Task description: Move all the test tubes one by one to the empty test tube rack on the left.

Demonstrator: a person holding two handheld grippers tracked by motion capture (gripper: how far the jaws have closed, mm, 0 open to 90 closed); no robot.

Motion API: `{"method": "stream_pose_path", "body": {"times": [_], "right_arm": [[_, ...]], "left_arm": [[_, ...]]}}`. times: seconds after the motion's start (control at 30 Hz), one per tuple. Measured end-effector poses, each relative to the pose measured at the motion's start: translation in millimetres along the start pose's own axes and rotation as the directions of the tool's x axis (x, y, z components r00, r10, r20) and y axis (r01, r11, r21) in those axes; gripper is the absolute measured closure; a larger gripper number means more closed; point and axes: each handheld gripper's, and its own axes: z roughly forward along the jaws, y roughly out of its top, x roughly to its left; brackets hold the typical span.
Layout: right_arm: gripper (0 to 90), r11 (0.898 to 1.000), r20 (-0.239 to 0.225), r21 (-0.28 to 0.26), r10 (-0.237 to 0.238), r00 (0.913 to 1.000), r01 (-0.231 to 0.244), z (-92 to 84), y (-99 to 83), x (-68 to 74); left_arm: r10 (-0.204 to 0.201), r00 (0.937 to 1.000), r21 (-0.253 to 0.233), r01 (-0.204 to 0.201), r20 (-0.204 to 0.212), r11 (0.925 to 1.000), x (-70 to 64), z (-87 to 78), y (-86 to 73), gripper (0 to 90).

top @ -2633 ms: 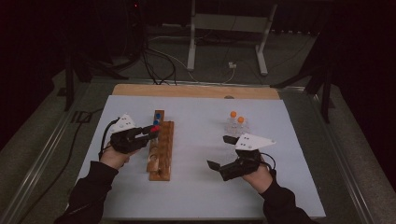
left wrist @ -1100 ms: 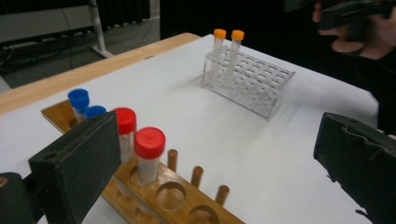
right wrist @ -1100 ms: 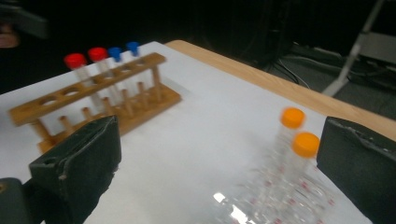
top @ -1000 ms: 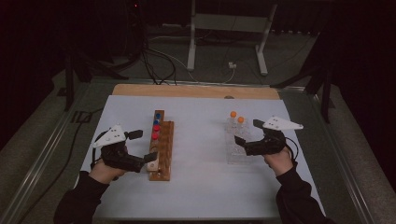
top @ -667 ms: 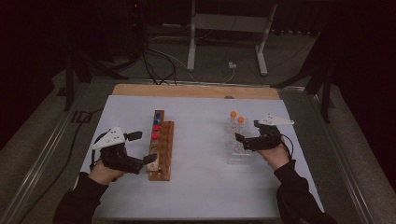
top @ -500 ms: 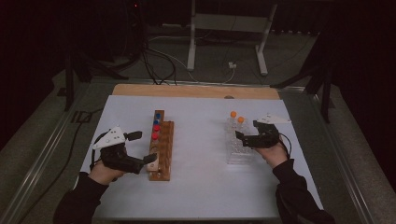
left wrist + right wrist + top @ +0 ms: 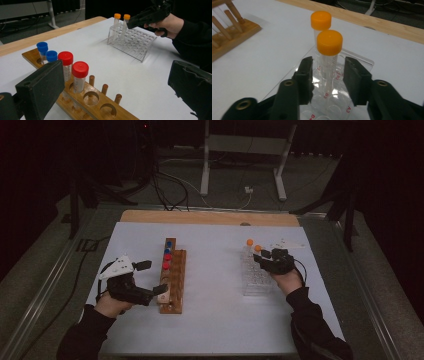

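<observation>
Right gripper closing around an orange-capped tube in the clear rack.

The tube stands upright at the rack's far end, about 2 o'clock on the white table, a second orange-capped tube just behind it. The right jaws have just been narrowing and flank the tube with small gaps, pads not yet pressing. At 8 o'clock the left gripper rests spread wide, empty, beside the wooden rack holding red- and blue-capped tubes.
</observation>
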Motion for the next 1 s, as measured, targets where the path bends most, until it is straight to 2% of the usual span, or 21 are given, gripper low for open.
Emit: {"method": "stream_pose_path", "body": {"times": [0.17, 0.33, 0.57, 0.77, 0.87, 1.0], "right_arm": [[66.8, 1.000, 0.015, 0.016, 0.014, 0.9998, -0.014, 6.6, 0.0, -1.0], [73.7, 1.000, 0.002, 0.014, 0.019, 0.9998, -0.019, 9.6, -0.4, -0.8], [74.7, 1.000, 0.006, 0.004, 0.014, 0.9999, -0.014, 8.7, -0.3, -0.8], [74.9, 0.999, 0.005, -0.035, 0.003, 1.0000, -0.003, 0.3, 3.5, -0.7], [75.0, 0.999, 0.018, -0.037, -0.019, 0.9997, 0.020, -3.0, 5.5, 1.2], [75.0, 0.999, 0.020, -0.040, -0.024, 0.9995, 0.025, -4.9, 6.4, 1.7]], "left_arm": [[-0.003, 1.0000, -0.003, 0.003, -0.001, 1.0000, 0.1, -0.2, -0.2, 1.8], [0.000, 1.0000, 0.002, 0.000, 0.000, 1.0000, 0.5, 0.2, -0.9, 1.8], [-0.007, 1.0000, 0.001, 0.007, 0.004, 1.0000, 1.0, 0.7, -1.0, 1.8], [-0.008, 0.9999, 0.000, 0.008, 0.009, 1.0000, 1.6, -0.1, -1.4, 1.8], [-0.003, 0.9999, 0.000, 0.003, 0.011, 1.0000, 2.1, -0.6, -1.3, 1.8], [0.002, 0.9999, 0.001, -0.002, 0.014, 1.0000, 0.8, -1.0, -1.0, 1.8]]}}
